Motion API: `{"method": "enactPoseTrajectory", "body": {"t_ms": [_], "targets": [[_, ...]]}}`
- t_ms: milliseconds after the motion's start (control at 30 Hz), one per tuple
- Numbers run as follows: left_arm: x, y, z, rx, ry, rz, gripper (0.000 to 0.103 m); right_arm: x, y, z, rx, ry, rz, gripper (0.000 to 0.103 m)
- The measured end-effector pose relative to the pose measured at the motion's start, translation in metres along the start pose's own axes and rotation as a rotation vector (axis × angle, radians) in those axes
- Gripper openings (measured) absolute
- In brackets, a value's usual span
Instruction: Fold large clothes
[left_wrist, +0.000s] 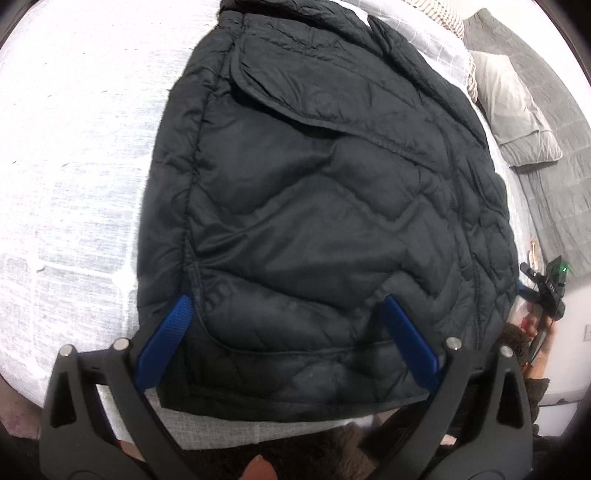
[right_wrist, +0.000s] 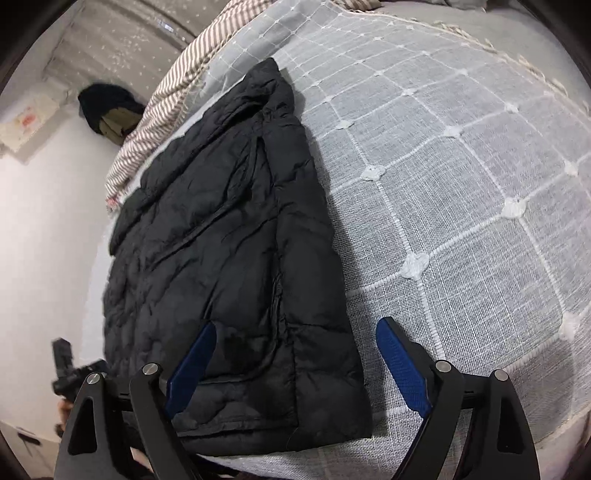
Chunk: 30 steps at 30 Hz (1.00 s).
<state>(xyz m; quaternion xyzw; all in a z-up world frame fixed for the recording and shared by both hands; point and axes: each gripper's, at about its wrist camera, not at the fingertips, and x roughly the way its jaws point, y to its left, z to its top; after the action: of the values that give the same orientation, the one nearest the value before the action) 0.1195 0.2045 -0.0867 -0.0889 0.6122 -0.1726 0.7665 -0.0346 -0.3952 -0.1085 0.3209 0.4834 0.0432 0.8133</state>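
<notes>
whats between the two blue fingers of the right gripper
In the right wrist view, the near corner of the black jacket and a strip of bare white bedspread lie between the open right gripper's fingers; neither pad presses on them.

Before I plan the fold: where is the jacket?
The jacket lies flat on the bed cover, filling the left wrist view, its near hem between both open grippers.

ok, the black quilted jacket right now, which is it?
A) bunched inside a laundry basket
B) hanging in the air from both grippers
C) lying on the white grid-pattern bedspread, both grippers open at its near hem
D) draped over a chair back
C: the black quilted jacket lies on the white grid-pattern bedspread, with the left gripper and right gripper both spread wide at its near hem, pads not pressing on it.
</notes>
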Motion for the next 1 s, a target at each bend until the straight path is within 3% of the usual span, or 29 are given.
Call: {"method": "enactPoseTrajectory", "body": {"t_ms": [133, 300, 500, 600, 667, 800, 967, 1000], "targets": [[-0.012, 0.005, 0.001, -0.039, -0.021, -0.011, 0.102, -0.004, -0.009, -0.003, 0.034, -0.004, 0.057, 0.09], [-0.029, 0.014, 0.001, -0.057, -0.068, 0.086, 0.102, -0.005, -0.008, -0.004, 0.025, 0.0, 0.063, 0.09], [-0.01, 0.044, -0.002, -0.147, 0.004, -0.091, 0.101, -0.004, -0.006, -0.006, 0.029, 0.003, 0.094, 0.091], [-0.009, 0.047, -0.004, -0.157, -0.017, -0.138, 0.1, 0.0, -0.004, -0.007, 0.041, 0.016, 0.134, 0.091], [-0.01, 0.049, -0.005, -0.174, -0.022, -0.184, 0.096, 0.003, -0.002, -0.007, 0.044, 0.031, 0.156, 0.091], [-0.008, 0.051, -0.007, -0.191, -0.021, -0.256, 0.076, 0.01, 0.007, -0.006, 0.048, 0.056, 0.177, 0.087], [0.002, 0.045, -0.011, -0.21, -0.002, -0.299, 0.033, 0.028, 0.014, -0.009, 0.085, 0.126, 0.25, 0.028], [0.003, 0.043, -0.011, -0.213, 0.0, -0.305, 0.024, 0.029, 0.015, -0.009, 0.081, 0.131, 0.24, 0.026]]}}
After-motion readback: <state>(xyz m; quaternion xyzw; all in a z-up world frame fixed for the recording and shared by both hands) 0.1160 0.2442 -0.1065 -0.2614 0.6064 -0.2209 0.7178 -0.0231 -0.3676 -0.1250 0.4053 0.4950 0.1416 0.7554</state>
